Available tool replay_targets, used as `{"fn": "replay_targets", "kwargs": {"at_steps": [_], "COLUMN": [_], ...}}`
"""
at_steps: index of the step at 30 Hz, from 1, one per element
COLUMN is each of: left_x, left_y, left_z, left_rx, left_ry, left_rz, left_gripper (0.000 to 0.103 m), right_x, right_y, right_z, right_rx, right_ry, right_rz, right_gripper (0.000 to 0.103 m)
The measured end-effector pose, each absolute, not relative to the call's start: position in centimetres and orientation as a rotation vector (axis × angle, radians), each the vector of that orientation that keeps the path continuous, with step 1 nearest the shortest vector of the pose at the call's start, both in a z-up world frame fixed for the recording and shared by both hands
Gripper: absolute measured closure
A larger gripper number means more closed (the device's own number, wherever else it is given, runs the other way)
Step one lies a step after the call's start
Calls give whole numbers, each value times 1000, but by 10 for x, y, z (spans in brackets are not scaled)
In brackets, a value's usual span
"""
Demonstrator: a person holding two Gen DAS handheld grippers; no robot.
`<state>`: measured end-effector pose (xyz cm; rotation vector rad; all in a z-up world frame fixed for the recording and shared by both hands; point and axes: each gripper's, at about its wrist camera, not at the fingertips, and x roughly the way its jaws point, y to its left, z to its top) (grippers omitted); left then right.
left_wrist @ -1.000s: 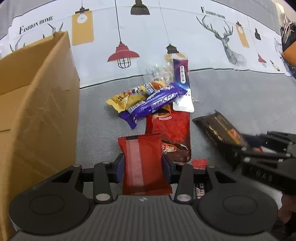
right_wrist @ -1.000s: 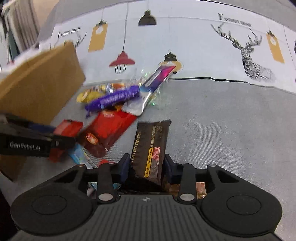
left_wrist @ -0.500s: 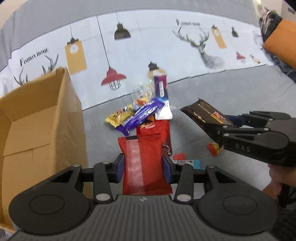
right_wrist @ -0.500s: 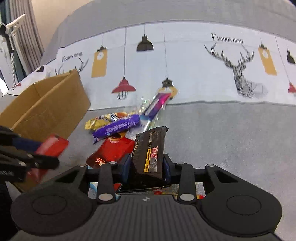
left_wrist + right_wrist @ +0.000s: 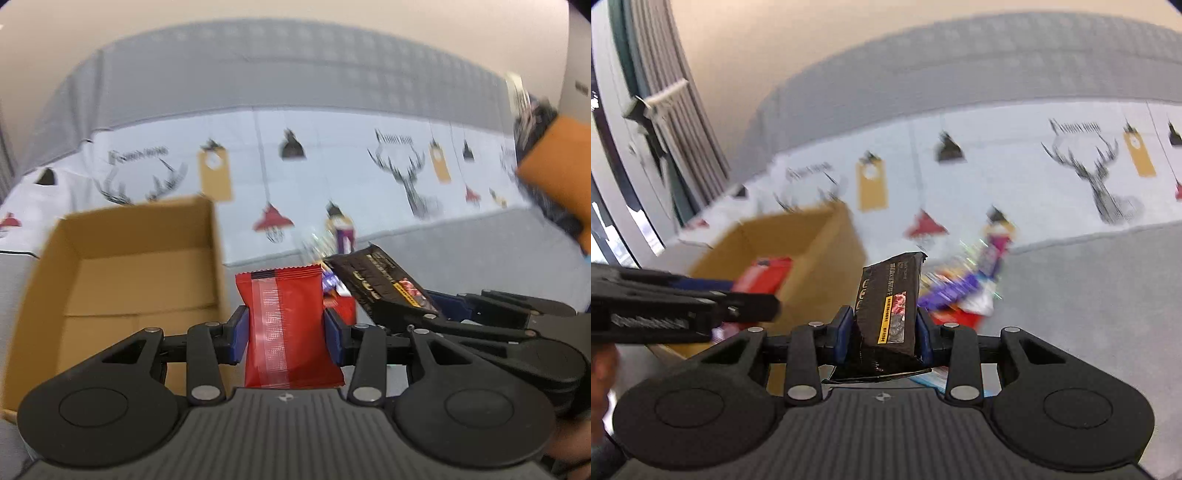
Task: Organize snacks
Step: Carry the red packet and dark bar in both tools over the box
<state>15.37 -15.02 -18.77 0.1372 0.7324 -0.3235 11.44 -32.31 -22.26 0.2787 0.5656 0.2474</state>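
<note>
Your left claw (image 5: 284,332) pinches the red foil snack packet (image 5: 288,325), your right claw (image 5: 884,338) the black wrapped bar (image 5: 890,306); clear the open brown cardboard box (image 5: 122,280) rim before releasing.

Left gripper (image 5: 287,332) clamped on a red packet (image 5: 286,325); right gripper (image 5: 885,332) alongside, pinching a black packet (image 5: 888,306).

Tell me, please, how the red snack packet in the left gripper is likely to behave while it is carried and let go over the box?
The red snack packet stands upright between the left gripper pads without drooping, so it is probably puffed and fairly stiff. It looks light for its size. Its film looks glossy, so it may slip in a loose grip. Released over the open cardboard box, it should drop flat, not roll.
</note>
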Motion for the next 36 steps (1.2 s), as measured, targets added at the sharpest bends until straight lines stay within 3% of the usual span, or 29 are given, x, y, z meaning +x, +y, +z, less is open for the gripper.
{"fn": "replay_targets", "kwargs": {"at_steps": [9, 20, 36], "left_x": [142, 128, 202], "left_y": [-47, 42, 84], "left_z": [-121, -75, -194], "left_rx": [33, -15, -87], "left_ry": [597, 435, 666], "left_rz": [-251, -175, -139], "left_gripper": [56, 56, 56], "right_x": [123, 124, 192], "right_y": [-218, -127, -83], "right_z": [-135, -82, -193], "right_rx": [151, 55, 50], "right_ry": [450, 369, 613], "right_rz": [310, 397, 407], "right_gripper": [65, 65, 65]}}
